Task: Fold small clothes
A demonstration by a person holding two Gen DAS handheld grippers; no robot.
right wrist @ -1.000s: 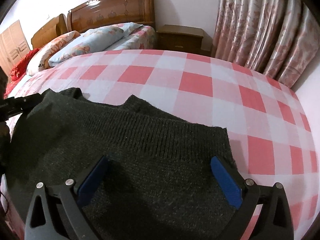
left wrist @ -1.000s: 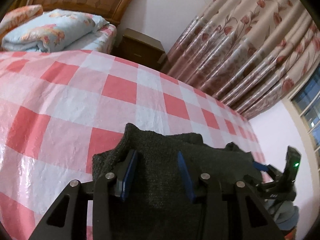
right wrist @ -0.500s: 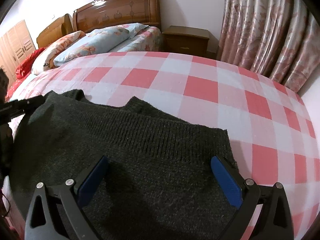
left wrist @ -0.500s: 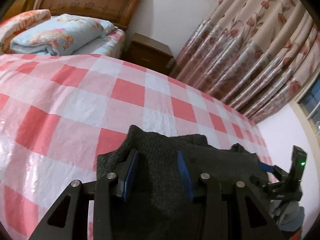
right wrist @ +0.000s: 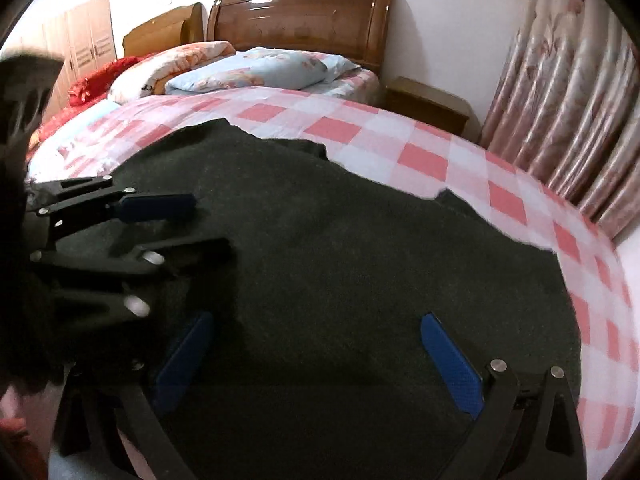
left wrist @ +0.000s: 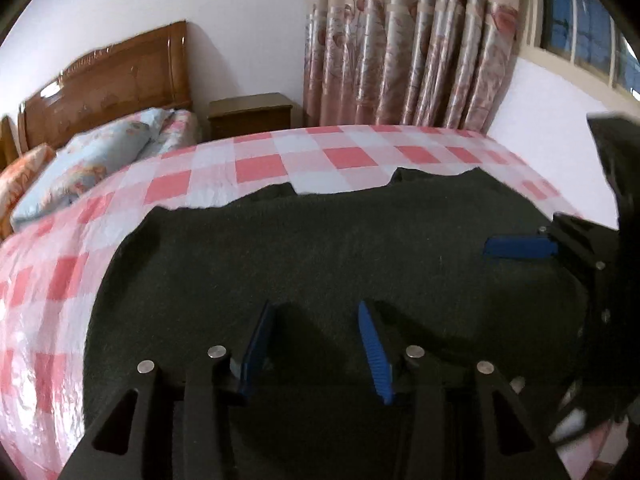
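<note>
A dark grey knitted garment (left wrist: pixel 320 248) lies spread on the pink-and-white checked cloth (left wrist: pixel 256 168) and fills the lower half of both views. My left gripper (left wrist: pixel 315 306) hovers over the garment's near part. Its jaws are opening and the blue pads stand apart above the cloth without pinching it. My right gripper (right wrist: pixel 316 316) stands wide open over the same garment (right wrist: pixel 340 240), nothing between its pads. In the right wrist view the left gripper (right wrist: pixel 200 224) reaches in from the left, close by. One blue pad (left wrist: pixel 520 248) of the right gripper shows at the right edge of the left wrist view.
The checked cloth (right wrist: pixel 424 160) runs on beyond the garment. Behind it are a bed with pillows (right wrist: pixel 256 70), a wooden headboard (right wrist: pixel 304 16) and a nightstand (left wrist: pixel 250 114). Flowered curtains (left wrist: pixel 404 44) and a window (left wrist: pixel 580 20) close off the right side.
Both grippers have swung sideways and rolled, ending close to each other over the garment. The dark cloth now fills far more of both views. The left jaws stand slightly wider.
</note>
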